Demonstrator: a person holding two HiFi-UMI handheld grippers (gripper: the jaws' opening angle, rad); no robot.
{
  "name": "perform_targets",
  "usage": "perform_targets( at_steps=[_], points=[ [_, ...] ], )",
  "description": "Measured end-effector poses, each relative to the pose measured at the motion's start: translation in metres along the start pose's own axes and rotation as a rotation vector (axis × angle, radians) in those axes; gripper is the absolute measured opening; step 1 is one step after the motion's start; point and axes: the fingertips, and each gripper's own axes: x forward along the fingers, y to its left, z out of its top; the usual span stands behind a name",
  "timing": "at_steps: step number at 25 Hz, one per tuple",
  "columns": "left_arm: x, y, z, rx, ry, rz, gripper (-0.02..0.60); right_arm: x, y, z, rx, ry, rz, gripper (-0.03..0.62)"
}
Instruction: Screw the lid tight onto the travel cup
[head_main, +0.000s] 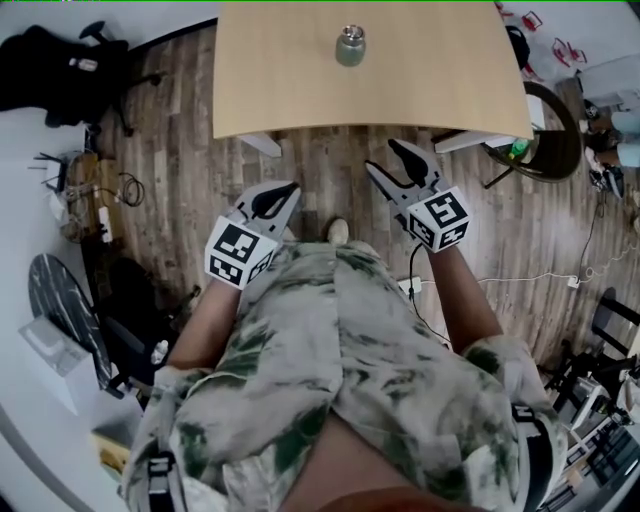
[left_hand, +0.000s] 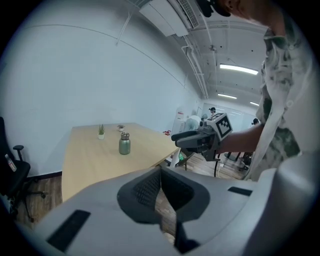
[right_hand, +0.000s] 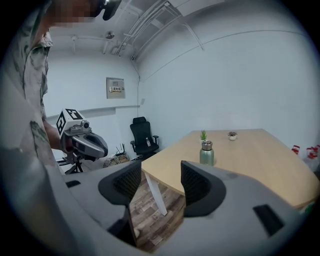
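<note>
A green travel cup (head_main: 350, 46) with a silver lid on top stands upright on the wooden table (head_main: 440, 80), far from both grippers. It also shows in the left gripper view, cup (left_hand: 124, 143), and in the right gripper view, cup (right_hand: 206, 153). My left gripper (head_main: 286, 192) is shut and empty, held over the floor short of the table edge. My right gripper (head_main: 384, 160) is open with nothing between its fingers, also over the floor. Each gripper sees the other: the right gripper (left_hand: 196, 140) and the left gripper (right_hand: 84, 140).
A small potted plant (right_hand: 203, 135) and a small pot (right_hand: 232, 135) sit at the table's far end. A black office chair (right_hand: 144, 135) stands by the wall. Cables and clutter (head_main: 90, 200) lie on the floor at left, and a round chair (head_main: 550, 140) at right.
</note>
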Motion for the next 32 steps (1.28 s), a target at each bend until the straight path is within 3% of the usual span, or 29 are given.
perform_targets(
  at_steps=[7, 19, 26, 32],
  points=[
    [0.01, 0.043, 0.009, 0.006, -0.002, -0.031, 0.023, 0.035, -0.018, 0.008, 0.007, 0.005, -0.038, 0.264],
    [0.029, 0.152, 0.049, 0.089, -0.019, -0.167, 0.023, 0.112, -0.039, 0.035, 0.04, 0.026, -0.187, 0.264],
    [0.018, 0.213, 0.047, 0.113, 0.004, -0.24, 0.023, 0.153, -0.047, 0.043, 0.058, 0.041, -0.292, 0.265],
    [0.025, 0.239, 0.046, 0.122, 0.027, -0.25, 0.023, 0.167, -0.07, 0.038, 0.073, 0.046, -0.33, 0.279]
  ],
)
